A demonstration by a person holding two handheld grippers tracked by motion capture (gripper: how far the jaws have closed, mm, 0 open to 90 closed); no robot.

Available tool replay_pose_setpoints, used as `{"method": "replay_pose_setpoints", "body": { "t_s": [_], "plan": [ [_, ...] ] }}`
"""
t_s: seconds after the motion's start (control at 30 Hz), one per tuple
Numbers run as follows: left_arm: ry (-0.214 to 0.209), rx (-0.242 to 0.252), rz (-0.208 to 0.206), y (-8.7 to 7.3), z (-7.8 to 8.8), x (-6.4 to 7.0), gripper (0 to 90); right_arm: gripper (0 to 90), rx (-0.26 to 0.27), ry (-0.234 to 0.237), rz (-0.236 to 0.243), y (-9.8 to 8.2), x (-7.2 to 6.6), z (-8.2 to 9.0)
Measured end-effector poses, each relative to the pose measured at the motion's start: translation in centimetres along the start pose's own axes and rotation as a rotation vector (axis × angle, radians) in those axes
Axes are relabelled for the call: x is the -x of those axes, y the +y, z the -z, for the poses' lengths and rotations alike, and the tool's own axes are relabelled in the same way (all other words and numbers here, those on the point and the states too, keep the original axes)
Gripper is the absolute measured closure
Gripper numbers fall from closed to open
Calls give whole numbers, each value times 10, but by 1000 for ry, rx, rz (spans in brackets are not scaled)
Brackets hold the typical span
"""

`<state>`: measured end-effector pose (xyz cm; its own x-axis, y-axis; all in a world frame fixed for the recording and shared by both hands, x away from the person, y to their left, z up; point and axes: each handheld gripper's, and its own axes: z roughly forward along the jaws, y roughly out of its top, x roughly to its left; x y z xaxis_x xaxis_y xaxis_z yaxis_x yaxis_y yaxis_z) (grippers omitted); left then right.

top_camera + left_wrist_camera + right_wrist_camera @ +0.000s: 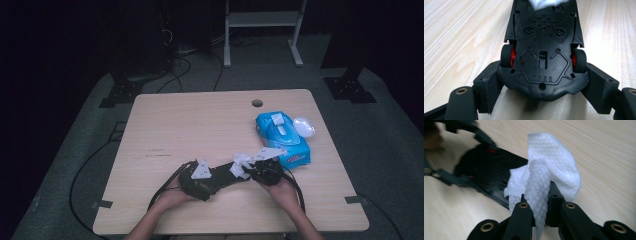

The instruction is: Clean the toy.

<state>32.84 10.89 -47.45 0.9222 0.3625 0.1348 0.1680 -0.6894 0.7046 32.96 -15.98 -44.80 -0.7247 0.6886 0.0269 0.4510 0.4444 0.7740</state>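
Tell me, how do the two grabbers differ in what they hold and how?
The left gripper holds a black toy car, upside down with its underside facing the camera; the right gripper holds a white wipe. The left one's jaws stand wide apart, either side of the car's body; the right one's are pinched nearly together on the soft wipe. Both are black, hand-held, and meet over the wooden table, the wipe at the car.

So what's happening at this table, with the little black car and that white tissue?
A person is cleaning a toy car using two hand-held tools. The left tool clamps one end of the car, which is turned underside up. The right tool pinches a white wipe and holds it at the car's other end. A blue wipes pack lies on the wooden table.
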Motion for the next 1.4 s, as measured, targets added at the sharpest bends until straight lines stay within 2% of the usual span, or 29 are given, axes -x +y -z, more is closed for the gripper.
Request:
{"method": "replay_pose_setpoints", "body": {
  "t_s": [0.07, 0.13, 0.2, 0.27, 0.33, 0.37, 0.43, 0.47, 0.57, 0.67, 0.7, 0.73, 0.8, 0.83, 0.87, 0.93, 1.07, 1.17, 1.23, 1.37, 1.4],
  "plan": [
    [0, 2, 0, 0, 0, 0, 236, 837, 0, -9, -38, -3, 7, 3],
    [-1, 5, 5, 0, 0, -1, 236, 837, 1, 1, -32, -4, 6, 5],
    [0, 1, 5, 0, 0, -1, 237, 837, 10, 35, -21, -2, -1, 4],
    [3, -1, 8, -1, 0, -2, 237, 837, 1, 53, 14, 2, -9, -1],
    [3, -1, 9, -1, 1, -2, 237, 837, -7, 43, 35, 2, -11, -3],
    [4, -3, 8, -1, 1, -3, 237, 837, -11, 40, 25, 2, -9, -2],
    [5, -3, 7, -1, 1, -3, 237, 838, -25, -19, 16, -2, 0, 3],
    [6, -3, 6, -1, 1, -3, 237, 838, -25, -19, 16, -2, 0, 3],
    [6, -4, 8, -1, 1, -4, 237, 838, -23, 1, -7, -3, 3, 6],
    [15, -7, 21, -2, 2, -5, 236, 838, -9, 63, 8, 0, -6, 3],
    [17, -9, 22, -2, 2, -5, 237, 837, -18, 70, 36, 2, -11, -1],
    [19, -9, 23, -3, 2, -6, 237, 837, -18, 70, 36, 2, -11, -1],
    [18, -9, 30, -2, 2, -6, 237, 837, -19, 69, 21, 0, -7, -1],
    [16, -5, 31, -2, 2, -6, 237, 837, -17, 48, -9, -2, 2, 1],
    [16, -5, 31, -2, 2, -6, 237, 837, -17, 48, -9, -2, 2, 1],
    [10, -5, 19, -2, 2, -5, 237, 837, -11, 33, -47, -5, 9, 4],
    [-6, 6, 1, 1, 1, 1, 237, 837, -1, 30, -27, -2, 4, 3],
    [-7, 12, -5, 1, 1, 1, 237, 837, 2, 24, -27, -1, 2, 2],
    [-25, 22, -12, 1, 2, 3, 237, 837, 14, 14, -28, 0, 1, 3],
    [-40, 1, -48, 3, -1, 6, 237, 837, 38, -1, -32, 2, 5, 3],
    [-41, 7, -33, 3, -1, 6, 237, 837, 30, -1, -37, 1, 6, 2]
  ]
}}
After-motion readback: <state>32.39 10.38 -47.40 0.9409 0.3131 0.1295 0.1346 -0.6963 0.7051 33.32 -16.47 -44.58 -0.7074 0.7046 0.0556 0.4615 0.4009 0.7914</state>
